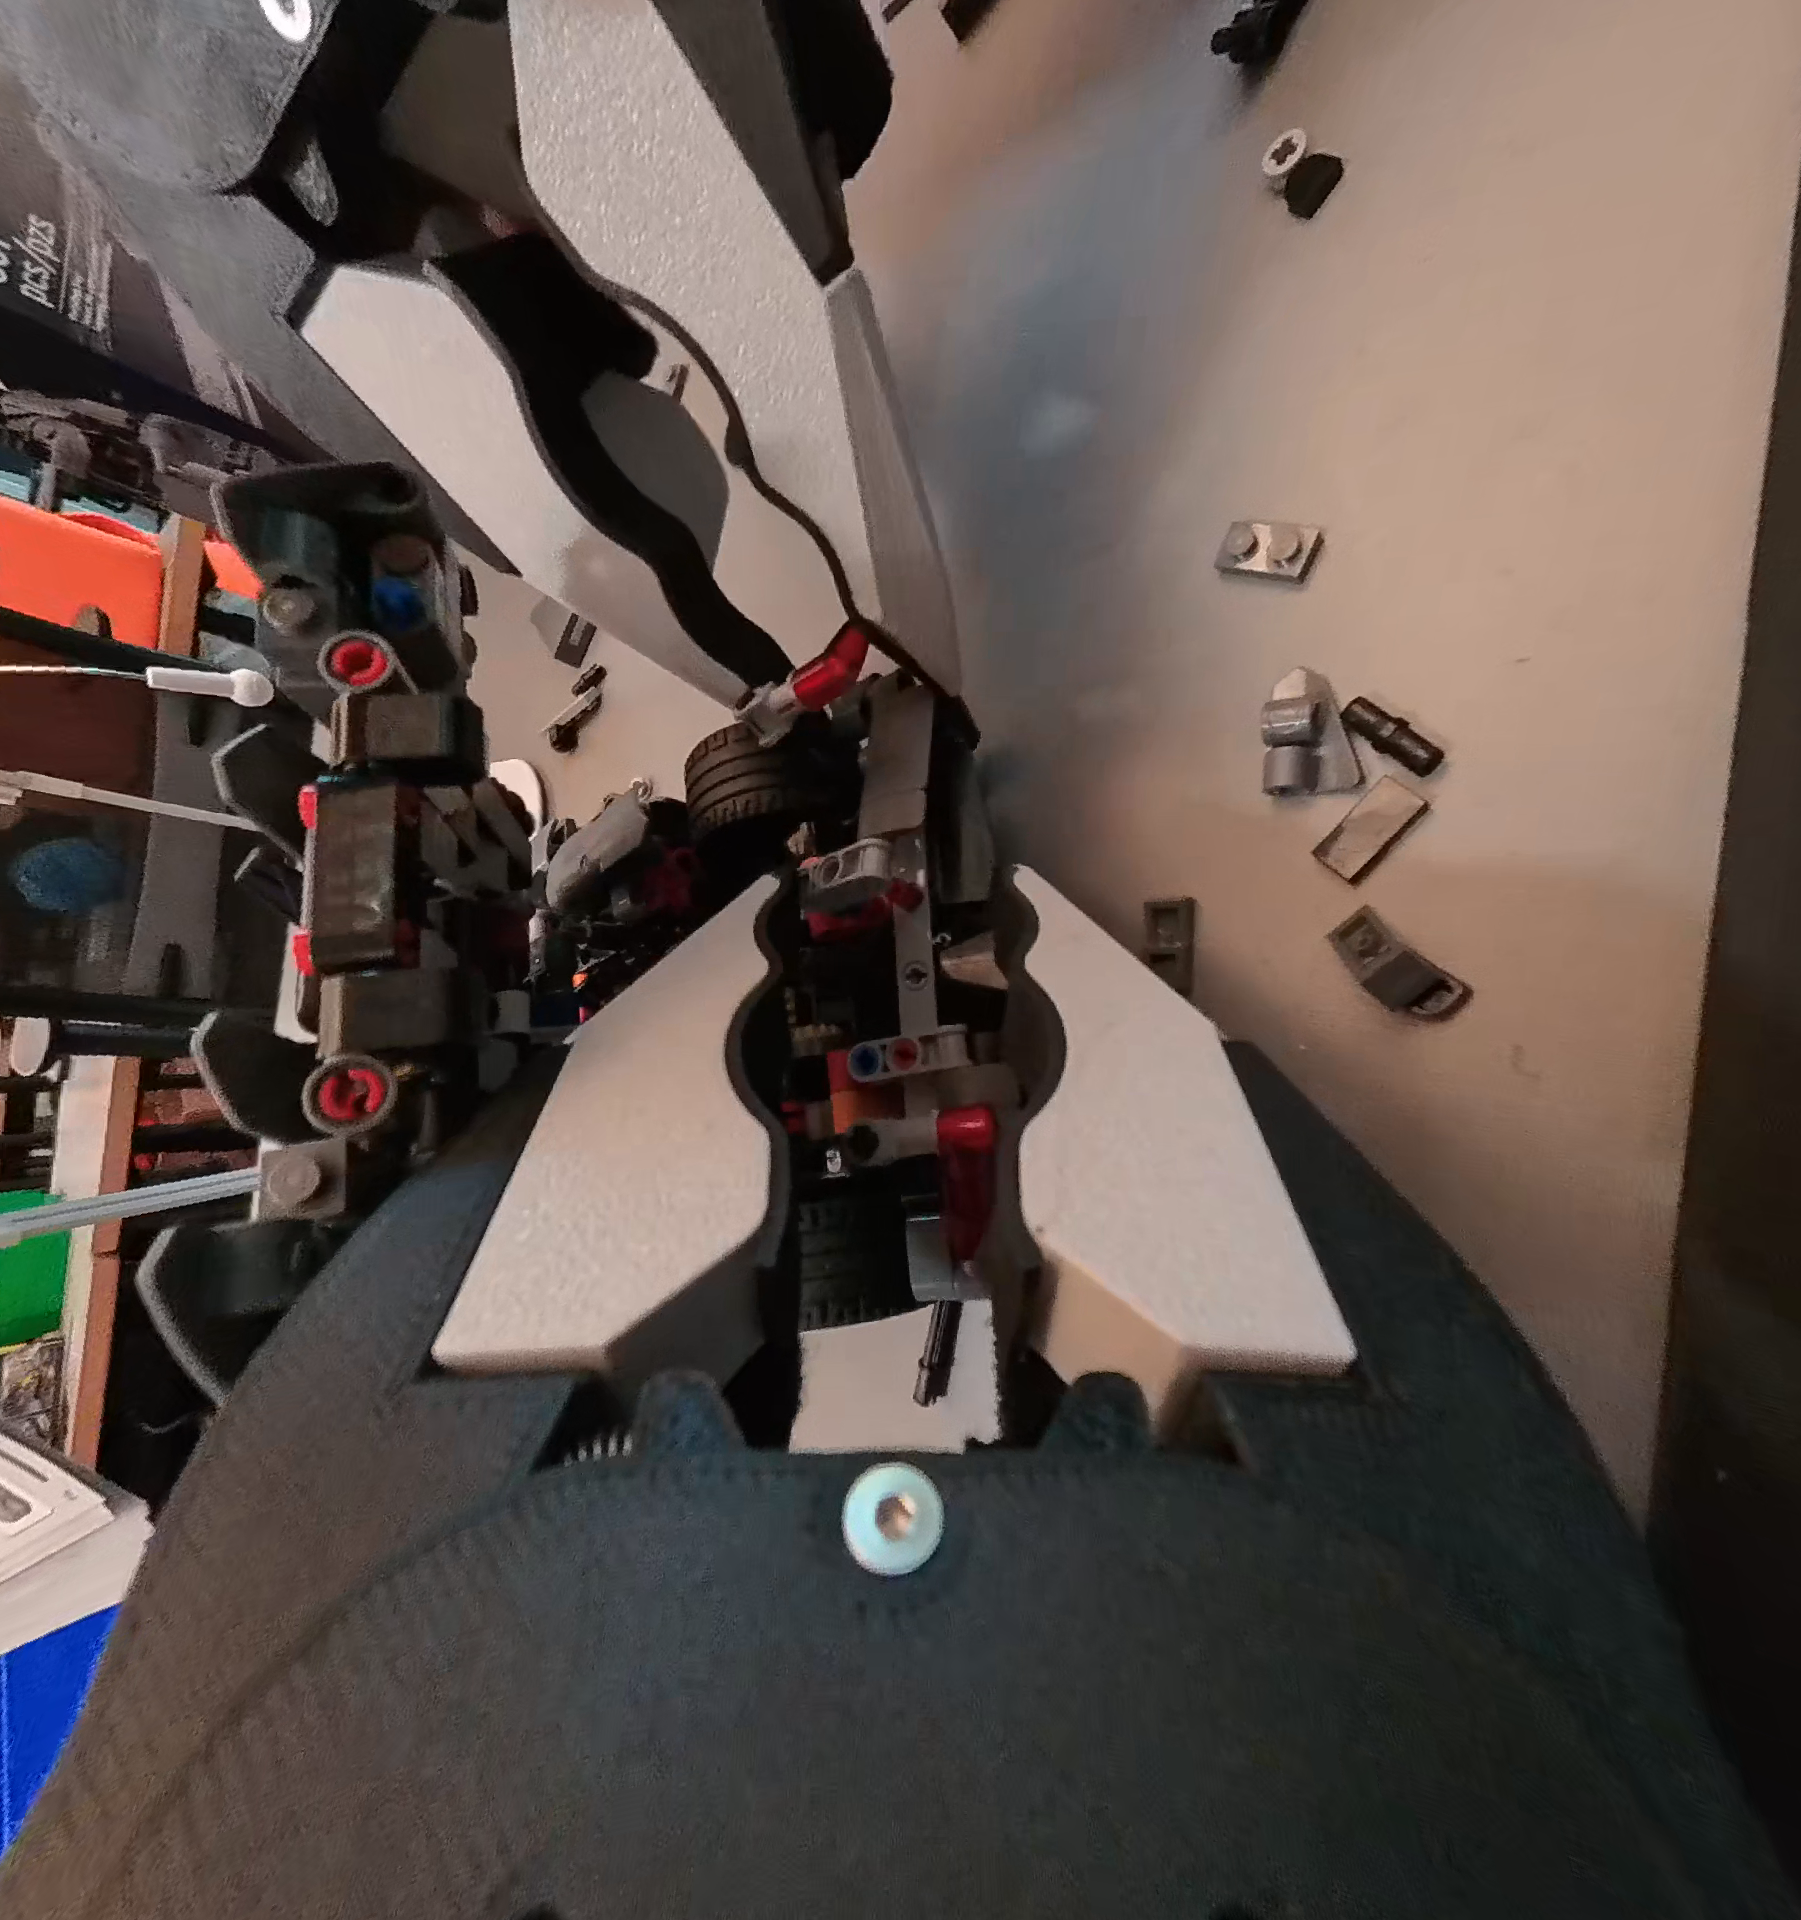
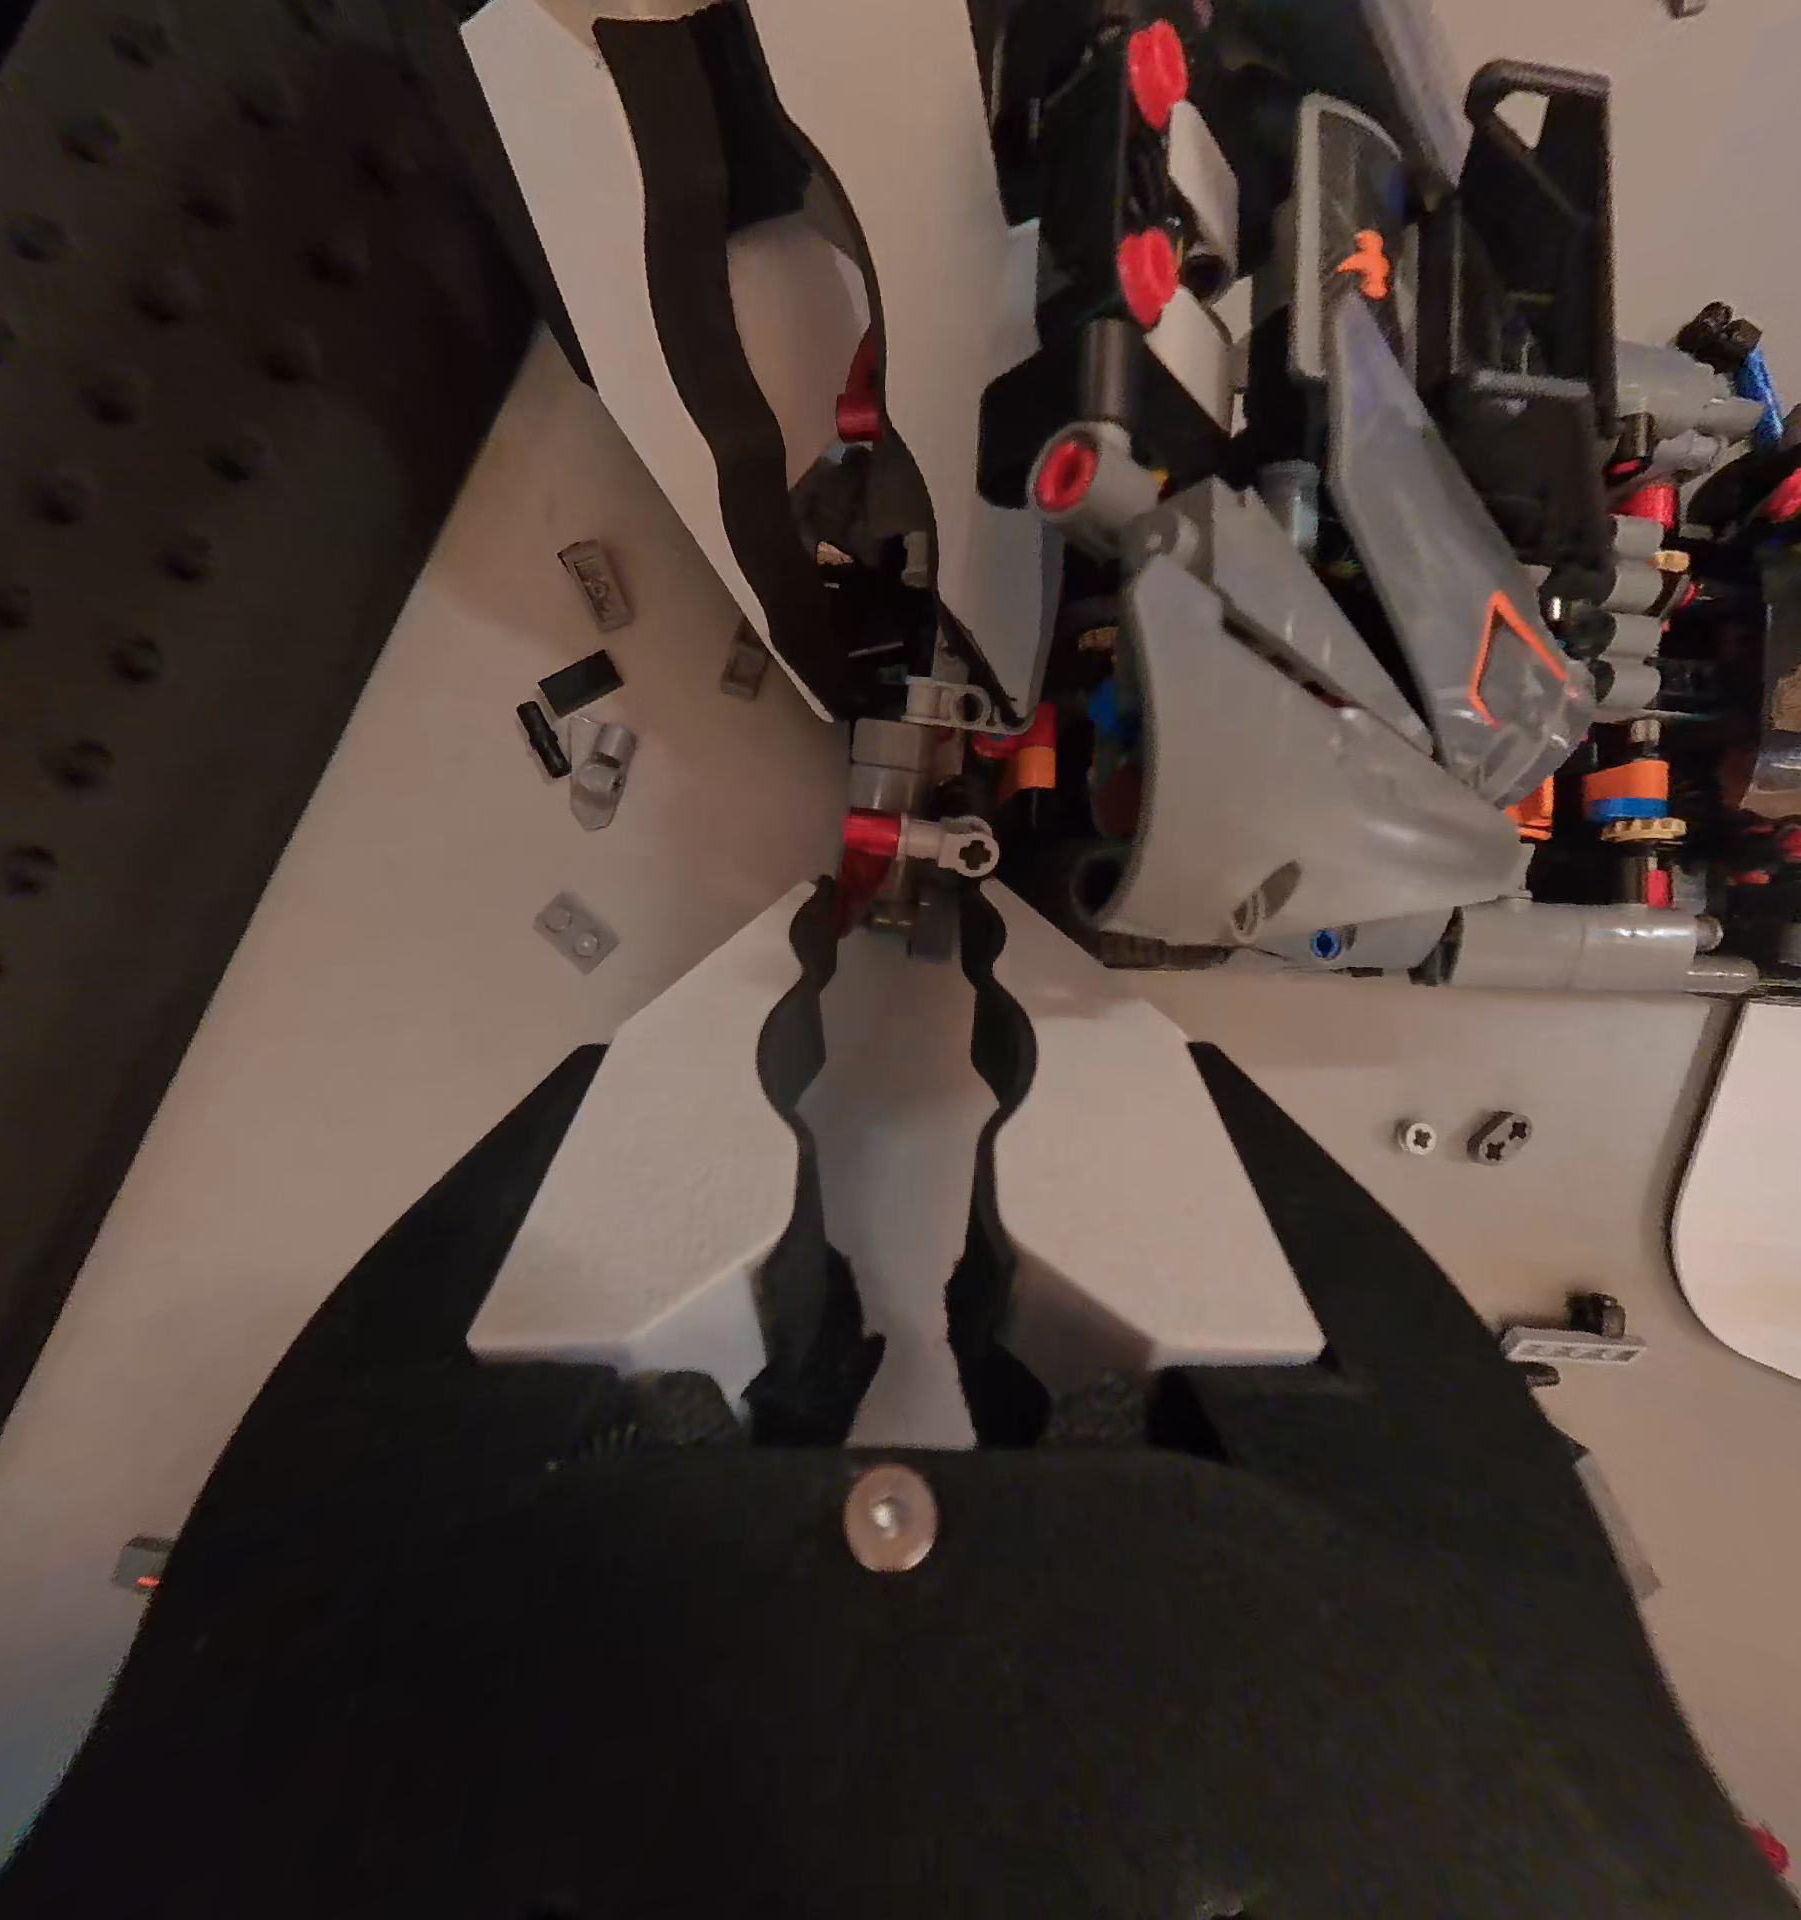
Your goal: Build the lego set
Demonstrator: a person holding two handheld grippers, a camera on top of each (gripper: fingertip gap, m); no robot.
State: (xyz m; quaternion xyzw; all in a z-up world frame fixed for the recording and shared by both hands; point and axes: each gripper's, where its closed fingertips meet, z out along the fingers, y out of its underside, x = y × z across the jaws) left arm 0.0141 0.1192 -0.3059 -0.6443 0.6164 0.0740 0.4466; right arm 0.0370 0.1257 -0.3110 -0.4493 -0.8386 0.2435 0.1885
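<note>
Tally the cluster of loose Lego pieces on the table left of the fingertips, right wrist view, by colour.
Black: 2, a pin and a flat tile
Light grey: 2, a 1x2 plate and a bracket-like piece
Dark grey: 2, a small piece and a second small piece partly hidden by the other gripper's finger
Total: 6

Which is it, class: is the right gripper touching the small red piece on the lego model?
Touching. The right wrist view shows the right gripper with its jaws closed on the red piece of the lego model.
</note>
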